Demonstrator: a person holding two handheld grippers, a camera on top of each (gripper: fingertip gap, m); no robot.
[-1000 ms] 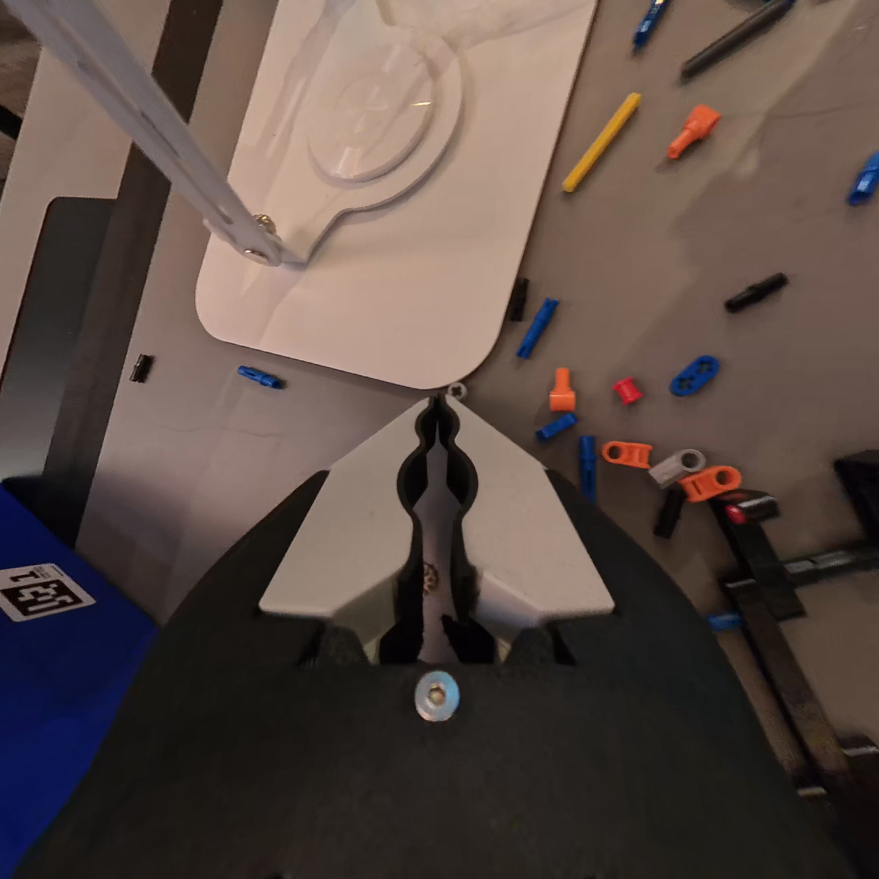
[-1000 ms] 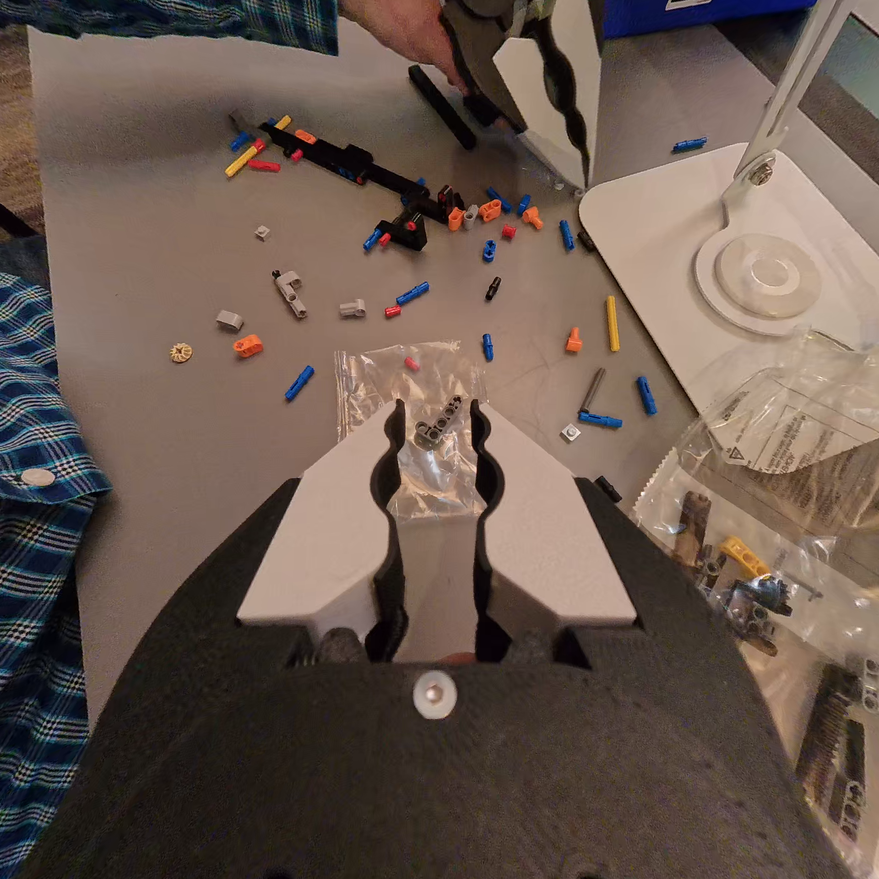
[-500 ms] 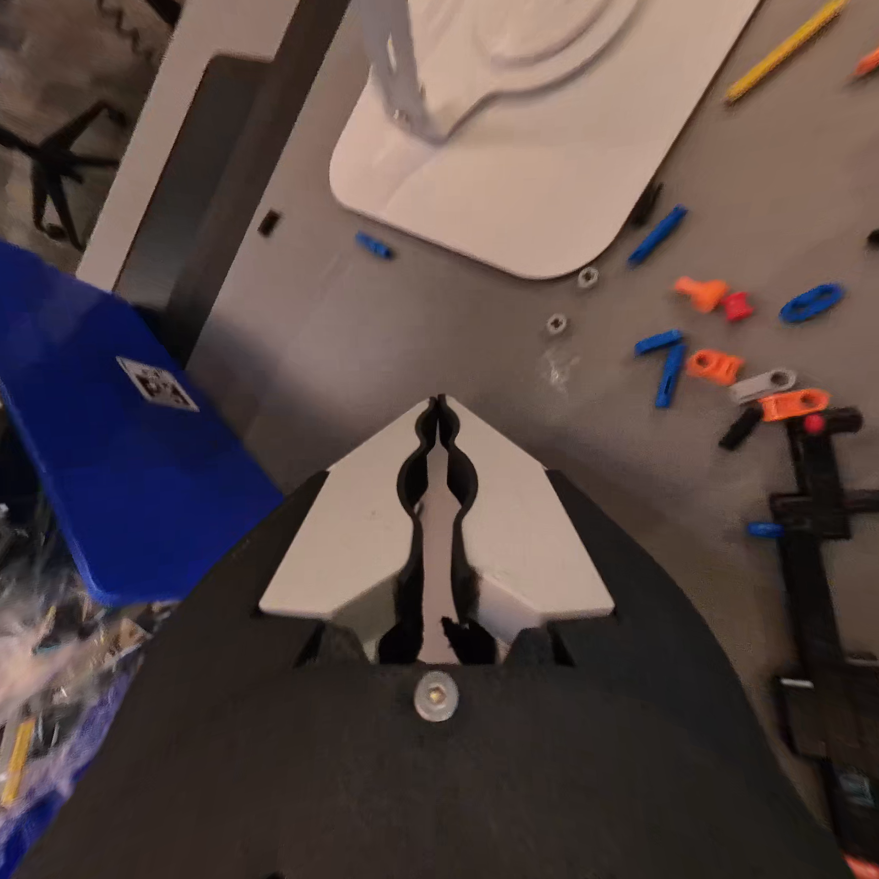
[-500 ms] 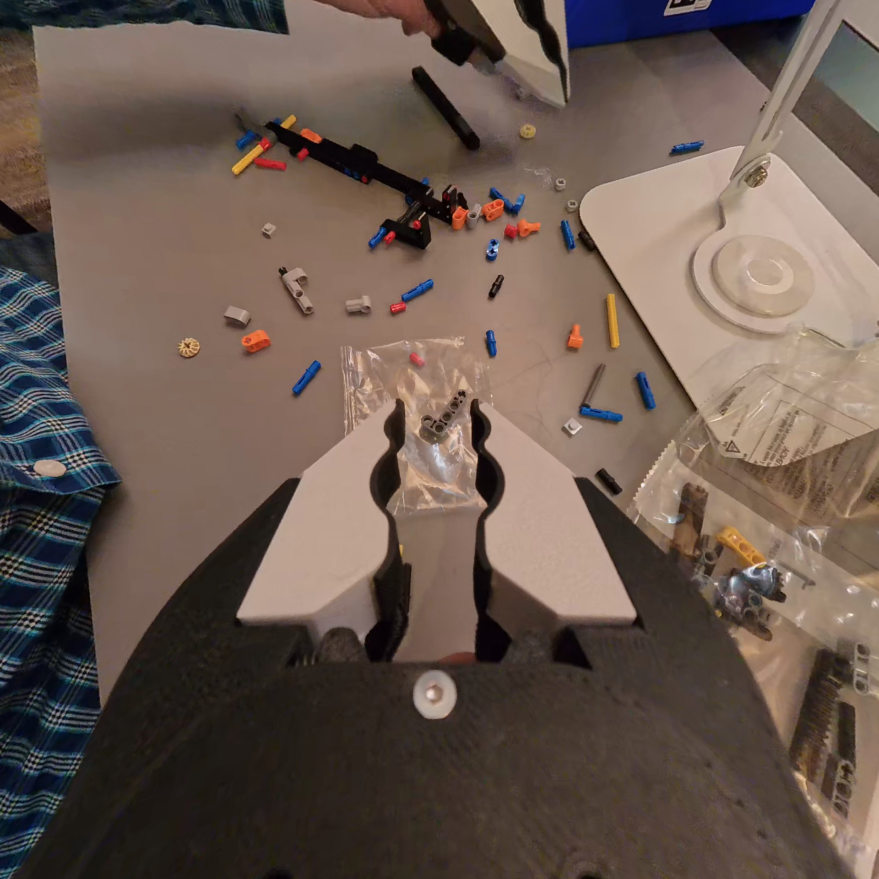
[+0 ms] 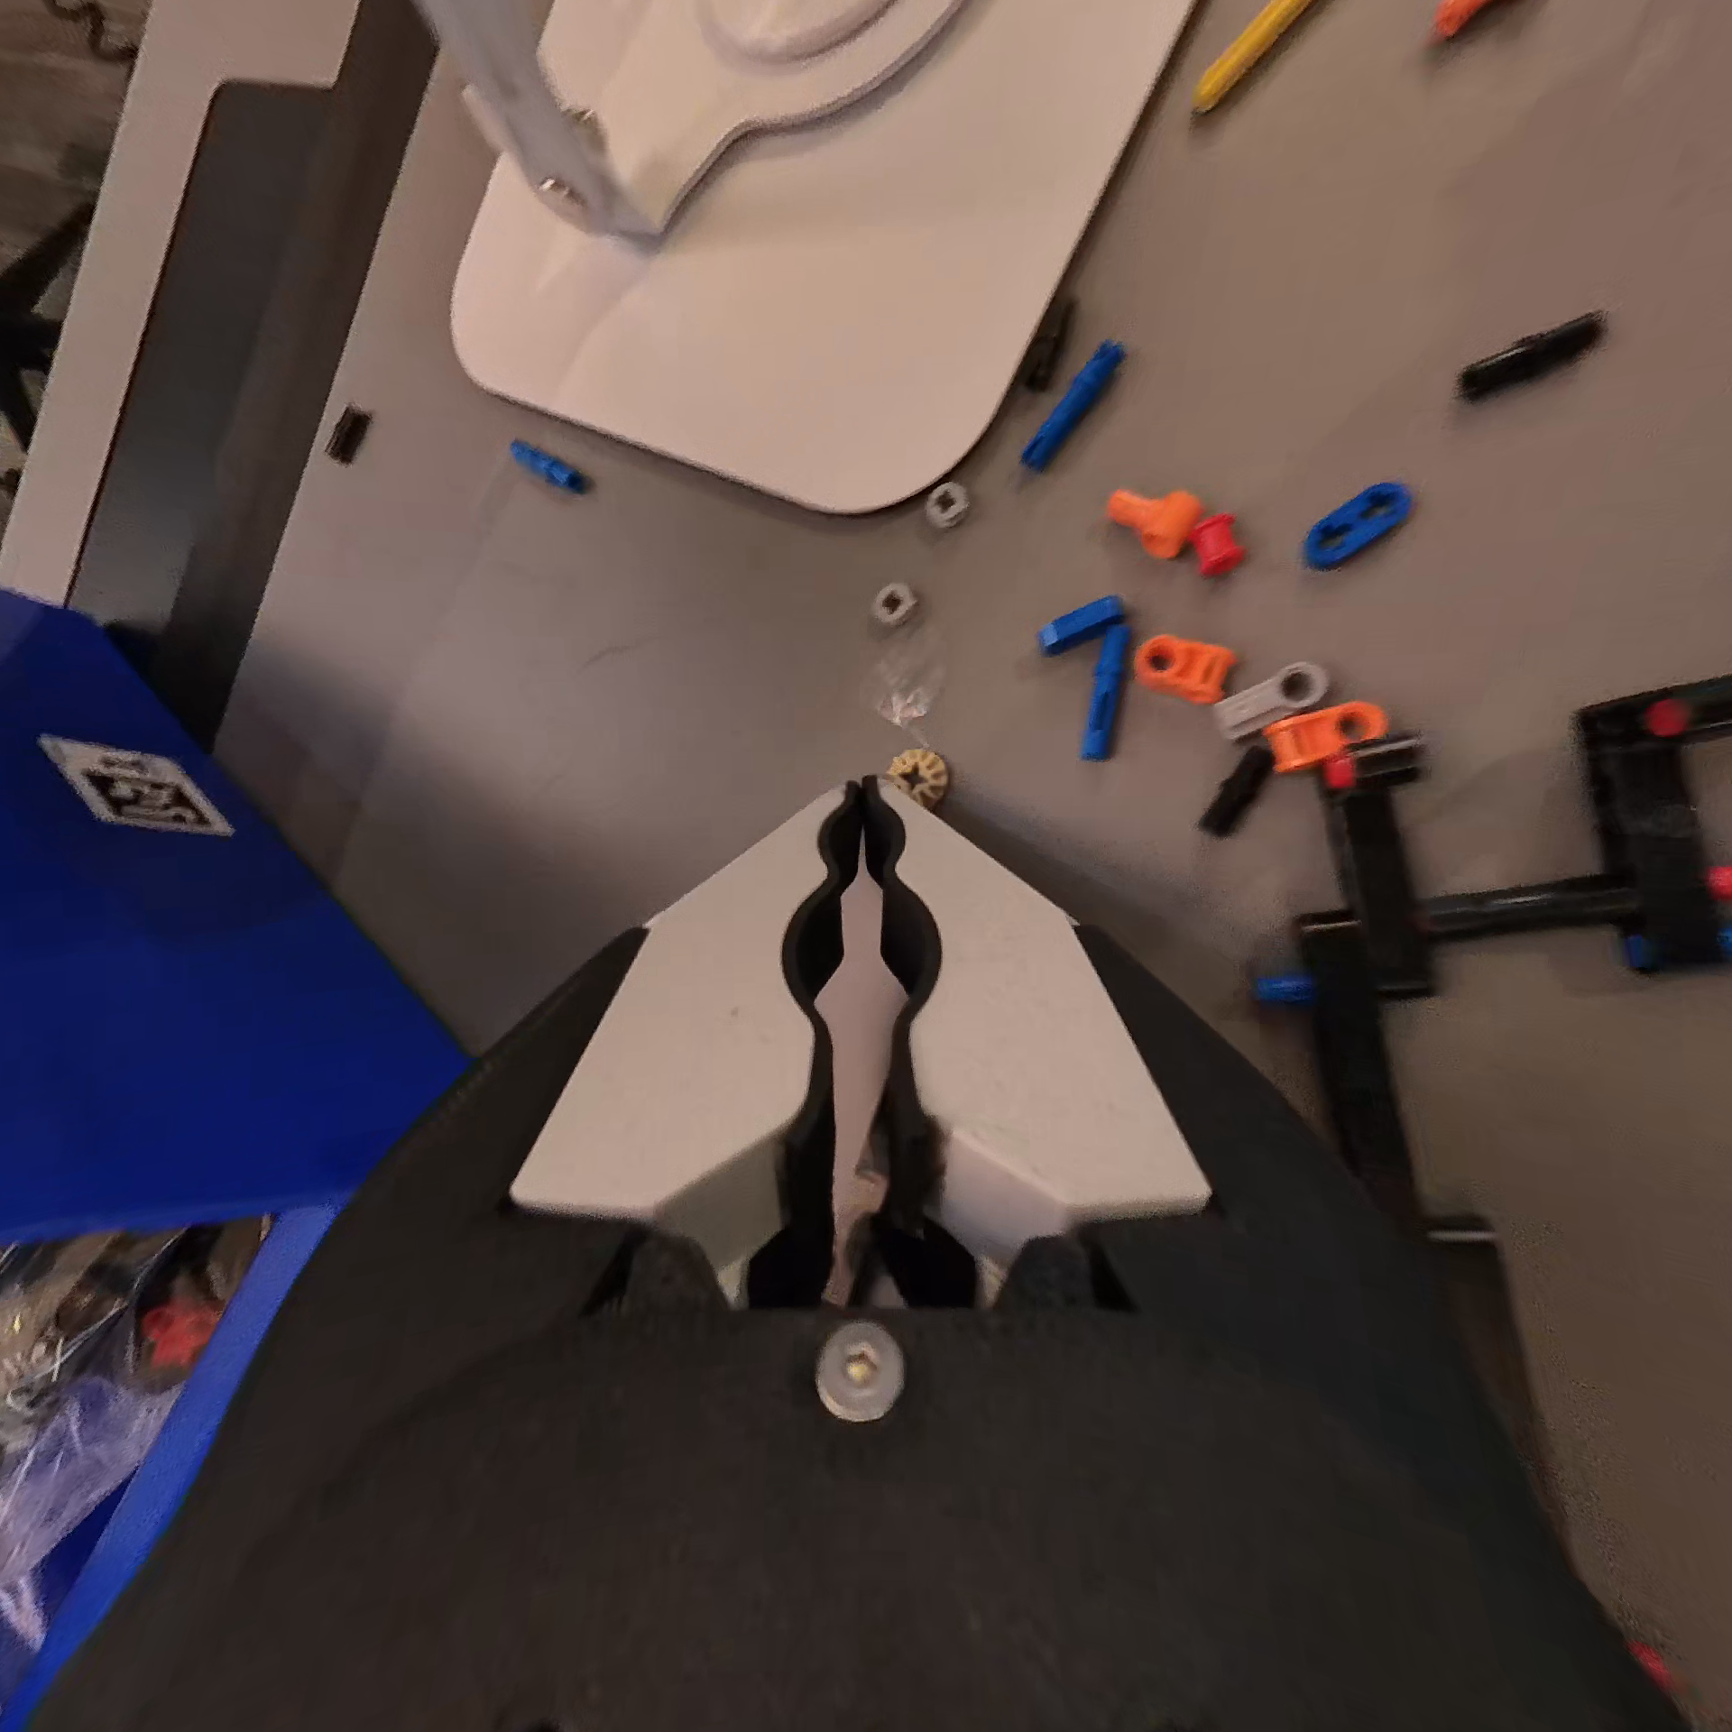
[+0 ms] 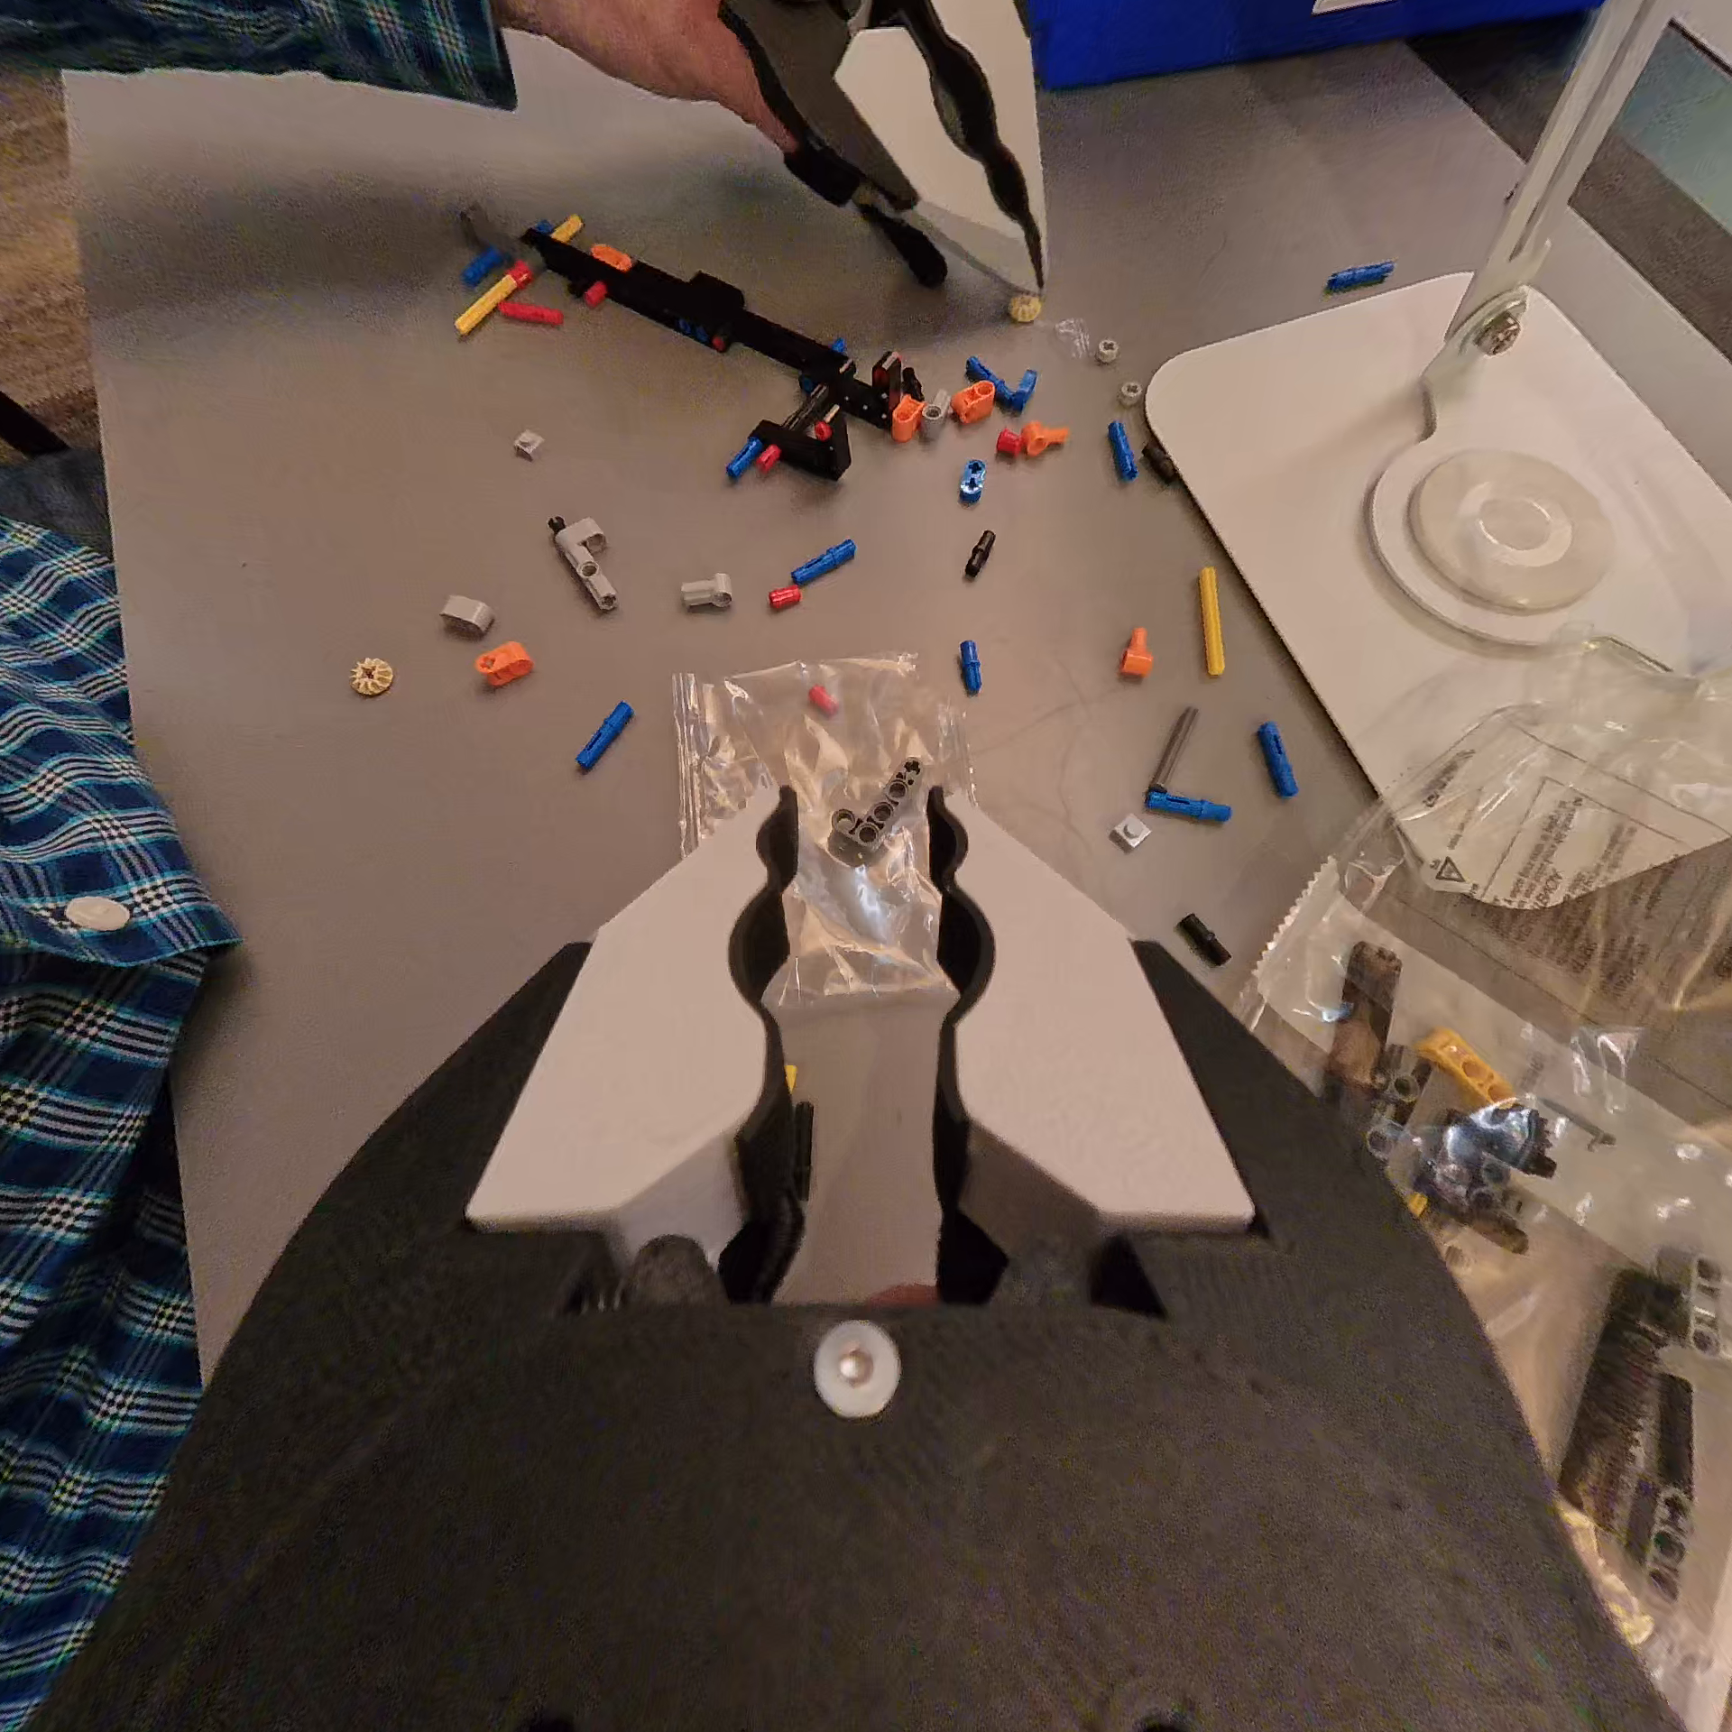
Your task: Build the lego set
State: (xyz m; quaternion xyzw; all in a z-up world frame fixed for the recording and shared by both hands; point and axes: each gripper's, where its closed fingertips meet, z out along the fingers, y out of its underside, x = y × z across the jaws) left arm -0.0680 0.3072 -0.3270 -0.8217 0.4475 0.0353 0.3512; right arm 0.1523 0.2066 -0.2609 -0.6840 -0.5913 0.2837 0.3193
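- Left wrist view looks down on the grey surface (image 5: 609, 750), strewn with blue, orange and red pins and connectors. I judge the build far from done.
- White stand base (image 5: 797, 328) lies ahead and the blue box (image 5: 141, 937) is to my left. Both are well apart from my tips, so neither limits the approach.
- Black frame assembly (image 5: 1378, 909) sits to my right, near but not touching the piece I want. I should keep my sweep away from it.
- My right gripper (image 6: 858, 806) hangs over the small clear bag (image 6: 872, 928), fingers spread with nothing between them. A grey liftarm (image 6: 876, 811) lies in the bag between the tips.
- My left gripper (image 5: 862, 792) has its fingers pressed together at the tips, pinching nothing that I can see.
- Tan gear (image 5: 918, 776), which I take to be the target, lies flat just beside my left tips, on their right. The right wrist view shows it close under them.
- To take it well, I would part the fingers first, shift slightly right to straddle it, and lower until the pads flank the teeth. Then I would close gently, because a flat round part may skid or flip.
- Two grey bushes (image 5: 897, 603) and a clear plastic scrap lie just beyond the gear. I should not push it into them.
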